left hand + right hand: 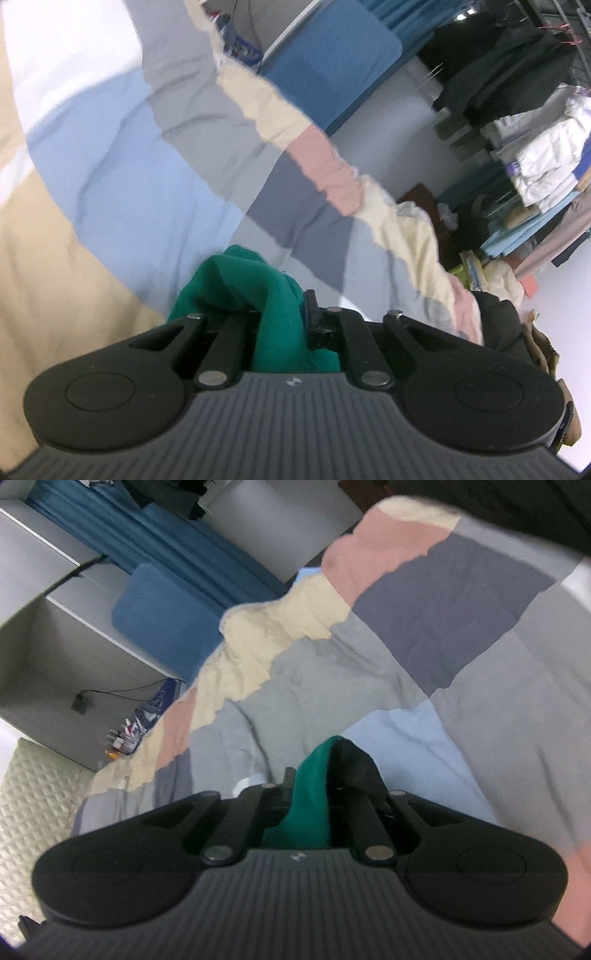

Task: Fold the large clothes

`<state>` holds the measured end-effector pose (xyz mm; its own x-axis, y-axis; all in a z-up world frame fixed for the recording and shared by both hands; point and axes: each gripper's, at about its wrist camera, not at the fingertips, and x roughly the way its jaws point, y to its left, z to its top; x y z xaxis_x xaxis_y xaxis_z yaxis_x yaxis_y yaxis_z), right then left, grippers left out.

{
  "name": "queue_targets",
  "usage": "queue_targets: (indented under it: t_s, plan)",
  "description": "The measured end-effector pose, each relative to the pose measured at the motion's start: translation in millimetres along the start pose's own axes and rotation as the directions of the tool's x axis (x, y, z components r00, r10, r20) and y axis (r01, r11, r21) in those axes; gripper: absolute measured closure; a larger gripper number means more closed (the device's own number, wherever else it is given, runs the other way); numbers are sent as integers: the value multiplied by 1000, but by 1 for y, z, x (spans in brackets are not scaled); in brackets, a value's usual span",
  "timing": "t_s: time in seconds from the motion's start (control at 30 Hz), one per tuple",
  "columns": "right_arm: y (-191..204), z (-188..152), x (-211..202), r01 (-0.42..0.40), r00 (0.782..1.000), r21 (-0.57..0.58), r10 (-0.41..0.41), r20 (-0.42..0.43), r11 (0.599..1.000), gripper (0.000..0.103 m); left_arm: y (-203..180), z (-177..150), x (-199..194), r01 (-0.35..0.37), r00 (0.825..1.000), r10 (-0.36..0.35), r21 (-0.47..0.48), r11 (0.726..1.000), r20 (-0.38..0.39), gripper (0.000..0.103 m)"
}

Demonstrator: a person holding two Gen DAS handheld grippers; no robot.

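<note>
A patchwork quilt (122,147) of blue, grey, beige, pink and white blocks covers the bed. Beyond its edge stands a blue cushion (162,616) against blue curtains (192,554). A grey cabinet (55,657) has a black cable (110,692) on its side. In the left wrist view, stacked folded laundry (535,162) and dark hanging clothes (506,77) fill the right side.

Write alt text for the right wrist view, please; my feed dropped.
The right gripper is shut on a bunch of green garment, with dark fabric beside it. Beyond lies a patchwork bedspread of grey, blue, pink and cream, with a blue cushion at upper left.
</note>
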<state>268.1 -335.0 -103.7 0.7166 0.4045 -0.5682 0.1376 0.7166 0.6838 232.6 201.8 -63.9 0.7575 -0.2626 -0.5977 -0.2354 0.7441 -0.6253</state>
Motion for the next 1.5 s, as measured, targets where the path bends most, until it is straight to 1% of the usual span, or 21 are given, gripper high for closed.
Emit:
queue_targets:
  t_s: [0.1,0.2,0.33,0.4,0.43,0.5,0.53,0.57,0.63,0.67,0.7,0.77,0.9,0.97,1.03,1.13,1.2,1.27,1.33,1.4,1.5]
  plan:
    - [-8,-1,24,18,1000,3,-18,-16,1000,94,14,1,30,-19,999,18,-23,1000,-45,92]
    - [-16,-1,39,21,999,27,-21,-28,999,94,25,-1,49,-18,998,16,-41,999,-59,92]
    - [-21,0,43,12,1000,38,-11,-29,999,94,24,-3,55,-25,998,23,-35,999,-54,91]
    - [-21,-1,39,0,1000,40,0,-20,999,93,17,-5,48,-25,999,25,6,1000,-43,90]
    - [-19,-2,36,-5,1000,27,5,-18,1000,92,12,-7,42,-22,999,23,32,999,-42,87]
    - [-13,-3,29,-10,1000,-8,10,-10,1000,85,7,-10,30,-12,999,13,44,999,-41,67]
    - [-8,-5,22,-16,1000,-29,16,-2,999,83,5,-12,22,10,999,-9,43,999,-35,46]
    - [-4,-6,17,-19,1000,-45,20,5,999,78,1,-14,13,25,1000,-24,50,998,-20,36]
    - [4,-9,2,-37,999,-61,39,24,997,58,-8,-17,-9,11,1000,-13,73,997,19,35]
    - [6,-11,-6,-64,997,-52,66,35,997,35,-14,-19,-21,7,999,-10,95,995,35,35]
    - [8,-14,-15,-95,994,-45,96,43,995,21,-19,-20,-30,2,999,-7,116,993,43,35]
    - [15,-23,-33,-113,991,-62,117,64,992,22,-32,-25,-52,-15,997,3,167,986,74,34]
    - [35,-38,-70,-128,984,-167,147,103,978,21,-48,-34,-97,-19,992,-12,232,972,129,32]
    - [42,-44,-86,-146,980,-206,171,106,968,21,-47,-41,-113,-2,992,-28,235,972,124,31]
    - [48,-48,-95,-166,978,-225,190,92,960,21,-46,-49,-119,1,996,-23,244,970,89,31]
    - [55,-55,-91,-148,985,-238,164,50,960,21,-43,-62,-114,-9,1000,1,276,961,29,31]
    - [60,-60,-79,-148,988,-266,157,9,952,21,-42,-68,-100,-16,1000,21,281,959,-13,31]
    - [68,-68,-65,-138,990,-330,133,-36,934,21,-45,-74,-85,-30,998,44,305,952,-38,31]
    - [78,-77,-51,-126,992,-398,109,-66,909,22,-49,-80,-73,-47,997,63,340,939,-35,31]
    - [86,-85,-40,-116,993,-433,90,-80,894,23,-52,-86,-61,-64,996,83,355,933,-39,31]
    - [96,-95,-28,-95,995,-471,76,-60,877,23,-54,-92,-41,-83,992,113,375,924,-60,31]
